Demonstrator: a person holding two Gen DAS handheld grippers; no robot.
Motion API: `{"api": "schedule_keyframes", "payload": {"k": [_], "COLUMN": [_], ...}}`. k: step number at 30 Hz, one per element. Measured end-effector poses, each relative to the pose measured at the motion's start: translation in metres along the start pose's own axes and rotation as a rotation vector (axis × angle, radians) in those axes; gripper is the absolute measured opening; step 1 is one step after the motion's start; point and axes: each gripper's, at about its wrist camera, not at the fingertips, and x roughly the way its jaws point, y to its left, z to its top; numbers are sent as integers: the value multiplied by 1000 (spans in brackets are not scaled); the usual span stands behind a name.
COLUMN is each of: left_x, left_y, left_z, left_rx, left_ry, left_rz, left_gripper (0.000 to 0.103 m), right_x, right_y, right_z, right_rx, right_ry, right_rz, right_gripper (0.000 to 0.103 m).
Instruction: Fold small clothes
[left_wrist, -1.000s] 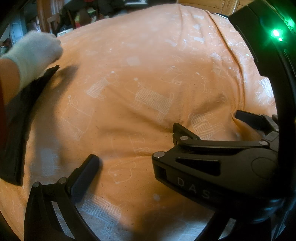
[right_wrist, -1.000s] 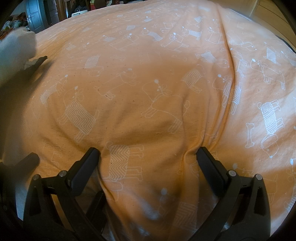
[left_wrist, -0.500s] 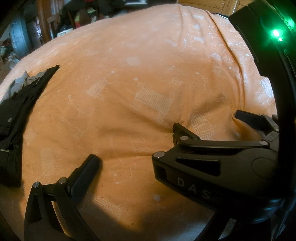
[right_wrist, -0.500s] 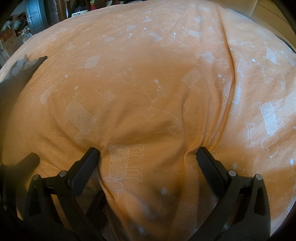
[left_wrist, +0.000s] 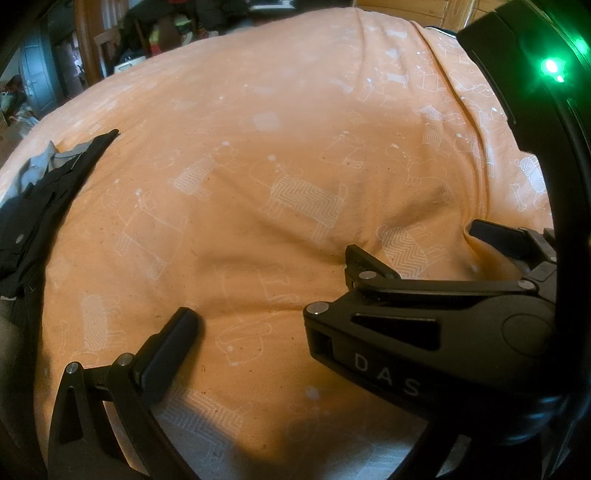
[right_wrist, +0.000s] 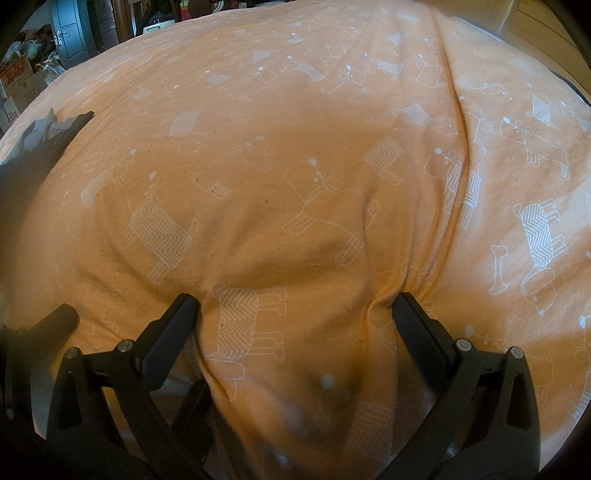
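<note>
Gone from the far left since one second ago is the white-gloved hand that rested at the dark garment; neither tool has shifted.

Right tool (right_wrist: 295, 314): its two black, matte fingers stand wide apart and press tip-down into the bedspread (right_wrist: 295, 166), with nothing held between them. A ridge of cloth bulges up in the gap, and a crease runs away from the right fingertip. In the left wrist view the same tool (left_wrist: 413, 247) lies across the right of the frame, a flat black linkage with round silver rivets and the raised letters "DAS" on its body. A green light (left_wrist: 550, 68) glows on the curved black housing above it.

Left tool: only one finger (left_wrist: 166, 354) shows in its own view, a rounded black pad on a riveted arm, resting on the cloth. The other finger is hidden behind the right tool, so whether this tool is apart or together cannot be told.

Bedspread: soft orange woven fabric, lightly wrinkled, printed with white outline dogs, some filled with zigzag bands, plus bones and dots.

Dark garment (left_wrist: 40, 206): black cloth with a grey lining showing at its upper end, lying flat at the far left edge of the bed, well apart from both tools. One corner tapers to a point. It appears again, smaller, in the right wrist view (right_wrist: 44, 144).
</note>
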Motion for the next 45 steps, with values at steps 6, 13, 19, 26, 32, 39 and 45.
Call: {"api": "schedule_keyframes", "payload": {"k": [6,13,19,26,32,39,45], "left_x": [3,0,-1,0,0,0,0], "left_y": [2,5,4,4,4,4,4], "left_z": [2,-1,-2,-2,-2,-2,-2], "left_rx": [-7,-11,0,4,3,3,3], "left_ry": [2,5,-2,-5,-6,-5,-5], "left_rz": [-16,-25,-6,0,-1,-2,-2], "left_gripper": [103,103,103,103,103,103,103], "right_x": [1,0,0,2,2,2,1], "right_y": [0,1,-2,-3,-2,-2,-2], "right_z": [0,2,2,1,1,1,1], "right_rx": [-1,1,3,1,-2,-3,-1], "right_ry": [7,-37,34,65,52,48,49], "right_rz": [-1,-8,11,14,7,5,7], "right_gripper": [103,103,103,103,103,103,103]}}
